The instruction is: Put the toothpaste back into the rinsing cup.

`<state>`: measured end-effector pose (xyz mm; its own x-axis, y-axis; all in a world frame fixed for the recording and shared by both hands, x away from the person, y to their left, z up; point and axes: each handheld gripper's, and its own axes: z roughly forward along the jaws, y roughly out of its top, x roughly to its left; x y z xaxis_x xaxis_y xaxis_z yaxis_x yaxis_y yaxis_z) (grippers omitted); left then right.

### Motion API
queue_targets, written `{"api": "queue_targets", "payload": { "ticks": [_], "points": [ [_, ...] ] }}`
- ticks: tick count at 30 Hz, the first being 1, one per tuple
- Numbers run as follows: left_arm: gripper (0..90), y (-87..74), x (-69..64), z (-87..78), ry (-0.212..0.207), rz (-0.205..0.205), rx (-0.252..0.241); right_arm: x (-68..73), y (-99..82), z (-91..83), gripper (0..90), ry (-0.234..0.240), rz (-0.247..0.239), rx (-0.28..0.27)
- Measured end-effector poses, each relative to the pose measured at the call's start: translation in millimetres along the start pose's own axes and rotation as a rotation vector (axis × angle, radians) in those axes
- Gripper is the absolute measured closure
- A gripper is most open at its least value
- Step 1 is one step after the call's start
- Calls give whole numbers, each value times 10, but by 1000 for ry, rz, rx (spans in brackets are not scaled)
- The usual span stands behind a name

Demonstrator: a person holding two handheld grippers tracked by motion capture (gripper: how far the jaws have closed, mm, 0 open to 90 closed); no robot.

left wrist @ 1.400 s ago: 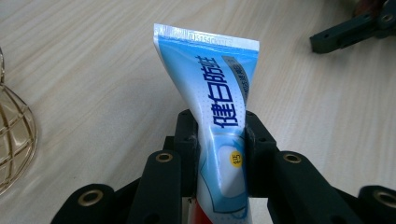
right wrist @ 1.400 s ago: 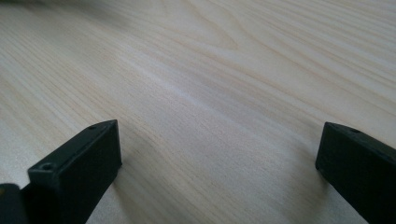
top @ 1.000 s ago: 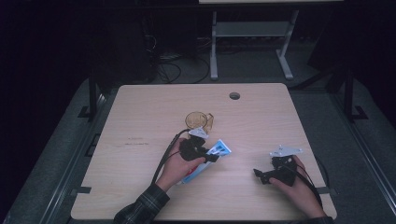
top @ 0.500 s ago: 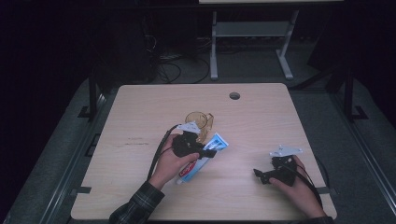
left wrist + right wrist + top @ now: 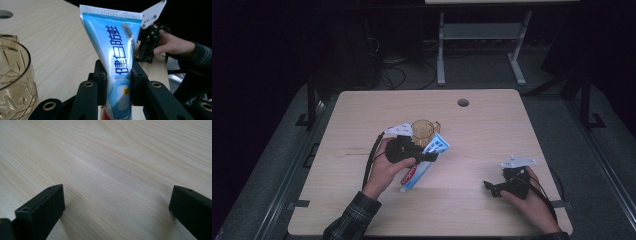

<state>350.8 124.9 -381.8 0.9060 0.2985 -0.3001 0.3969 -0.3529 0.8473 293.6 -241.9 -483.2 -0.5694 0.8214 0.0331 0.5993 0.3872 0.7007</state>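
Now our left gripper [image 5: 117, 82] clamps a blue toothpaste tube [image 5: 112, 50] by its lower body, crimped end up, just beside the amber glass cup [image 5: 423, 131]. Well apart, our right gripper [image 5: 117, 205] rests wide open, empty, over the wooden table [image 5: 492, 125].

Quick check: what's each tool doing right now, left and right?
Left tool: closed on the toothpaste tube, beside the glass cup.
Right tool: open, holding nothing, over the table.
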Motion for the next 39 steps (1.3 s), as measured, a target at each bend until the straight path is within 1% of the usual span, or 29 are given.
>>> {"api": "queue_targets", "payload": {
  "ticks": [6,9,15,16,19,21,26,37,39],
  "points": [
    [716,23,4,-50,-6,19,-38,-1,0,-1,0,0,-1,1],
    [715,34,7,-74,-3,33,-42,0,0,-1,0,1,0,0],
    [714,63,6,-103,-5,42,-56,0,0,-1,0,1,0,0],
    [714,91,9,-123,-3,52,-62,0,0,-1,0,0,0,0],
    [714,124,15,-148,-3,57,-74,1,0,-1,0,-1,1,0],
    [714,158,25,-179,-1,61,-94,2,0,-1,0,-1,2,-1],
    [713,279,56,-269,9,76,-119,1,0,0,0,0,1,-1],
    [712,434,119,-363,25,90,-151,1,1,0,0,1,2,0],
    [712,465,136,-378,29,89,-163,1,1,-1,0,1,2,0]
  ]
}}
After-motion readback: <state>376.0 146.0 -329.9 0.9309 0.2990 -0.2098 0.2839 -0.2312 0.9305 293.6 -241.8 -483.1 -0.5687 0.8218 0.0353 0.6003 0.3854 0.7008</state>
